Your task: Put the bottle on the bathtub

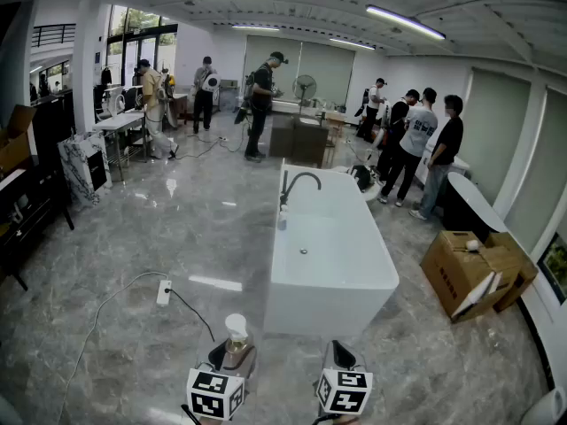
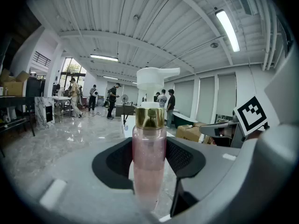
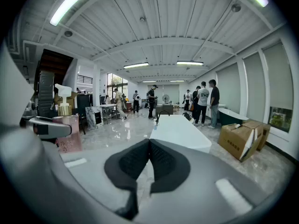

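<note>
A clear pink pump bottle (image 2: 148, 157) with a gold collar and white pump head stands upright between the dark pads of my left gripper (image 2: 148, 160), which is shut on it. In the head view the bottle (image 1: 236, 339) shows at the bottom, just left of centre, above the left gripper (image 1: 229, 357). My right gripper (image 1: 340, 361) is beside it, and its jaws (image 3: 148, 160) are shut with nothing between them. The white freestanding bathtub (image 1: 354, 277) with a dark arched faucet (image 1: 297, 184) stands ahead on the grey floor, a short way beyond both grippers. The bottle (image 3: 65, 129) also shows at the left of the right gripper view.
An open cardboard box (image 1: 469, 271) sits right of the tub. A white power strip (image 1: 164, 292) with its cable lies on the floor to the left. Several people (image 1: 416, 144) stand behind the tub, others further back. Dark furniture (image 1: 27, 211) lines the left wall.
</note>
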A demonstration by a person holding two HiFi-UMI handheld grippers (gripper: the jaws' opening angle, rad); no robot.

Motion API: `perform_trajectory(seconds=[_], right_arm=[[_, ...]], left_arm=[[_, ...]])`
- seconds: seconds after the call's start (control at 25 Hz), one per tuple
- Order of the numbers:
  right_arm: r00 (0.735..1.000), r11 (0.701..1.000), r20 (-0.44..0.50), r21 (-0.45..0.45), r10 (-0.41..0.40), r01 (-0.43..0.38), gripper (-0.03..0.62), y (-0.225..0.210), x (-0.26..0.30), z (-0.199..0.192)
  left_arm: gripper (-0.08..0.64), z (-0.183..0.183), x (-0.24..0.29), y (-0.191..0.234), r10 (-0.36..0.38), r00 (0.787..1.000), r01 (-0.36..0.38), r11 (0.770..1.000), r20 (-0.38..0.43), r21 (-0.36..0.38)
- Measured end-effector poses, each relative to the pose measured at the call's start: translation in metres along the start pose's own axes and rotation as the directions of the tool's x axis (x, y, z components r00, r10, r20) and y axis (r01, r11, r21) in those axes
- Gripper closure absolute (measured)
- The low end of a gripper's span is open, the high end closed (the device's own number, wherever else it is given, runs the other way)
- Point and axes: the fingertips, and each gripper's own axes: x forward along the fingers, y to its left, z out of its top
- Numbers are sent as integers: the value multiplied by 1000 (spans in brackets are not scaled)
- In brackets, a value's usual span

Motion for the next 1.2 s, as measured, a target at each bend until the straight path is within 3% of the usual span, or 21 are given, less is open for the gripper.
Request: perform_trajectory(seconds=[0.68, 1.2], right_arm=[[998, 998, -29, 37, -47, 48, 589, 7, -6, -10], [998, 999, -63, 46, -20, 23, 589, 10, 47, -7]], left_arm=[[342, 1, -13, 14, -18, 1000, 18, 1000, 4, 2], [342, 9, 26, 35, -22, 1000, 22, 999, -1, 27]])
